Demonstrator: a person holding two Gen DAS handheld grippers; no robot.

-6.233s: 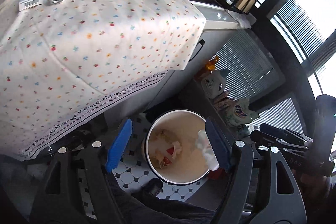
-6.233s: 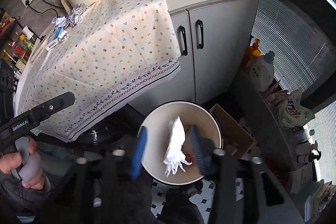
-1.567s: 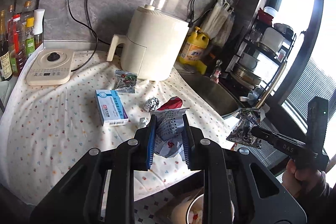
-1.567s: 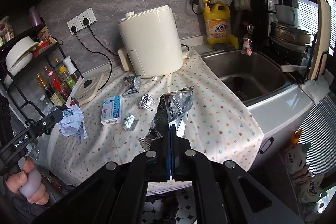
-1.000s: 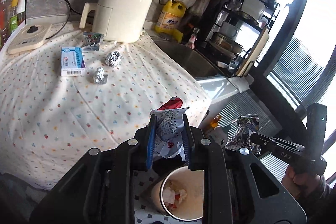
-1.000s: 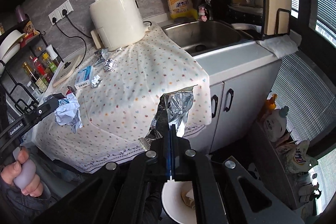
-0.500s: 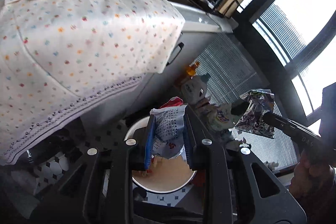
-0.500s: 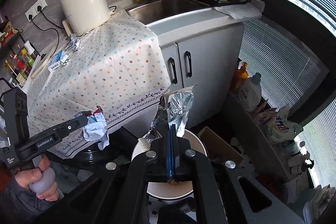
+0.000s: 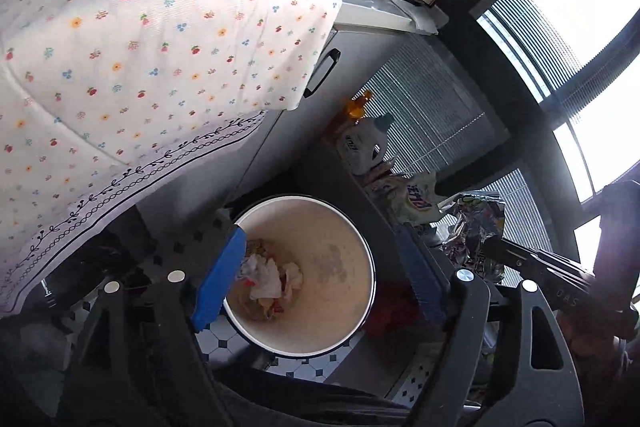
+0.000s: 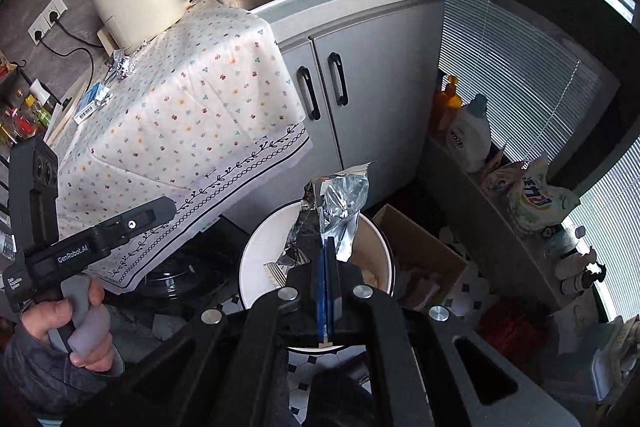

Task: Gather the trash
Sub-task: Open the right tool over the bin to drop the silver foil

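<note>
Lower centre: left gripper (image 9: 320, 275), jaws opening and empty, above bin (image 9: 352, 227) of dropped trash; right gripper (image 10: 326, 255) clamps foil wrapper (image 10: 340, 203) over it. Next: release the wrapper.

Both wrist views steeply downward – shared white bin (image 9: 362, 239) (image 10: 252, 255) (floor level) close below.

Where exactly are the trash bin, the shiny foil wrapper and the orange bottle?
trash bin (image 9: 352, 227), left wrist view, on its bare inner wall.
foil wrapper (image 10: 344, 203), right wrist view, on its silvery face above the shut jaws.
orange bottle (image 10: 446, 105), right wrist view, on its body.
</note>
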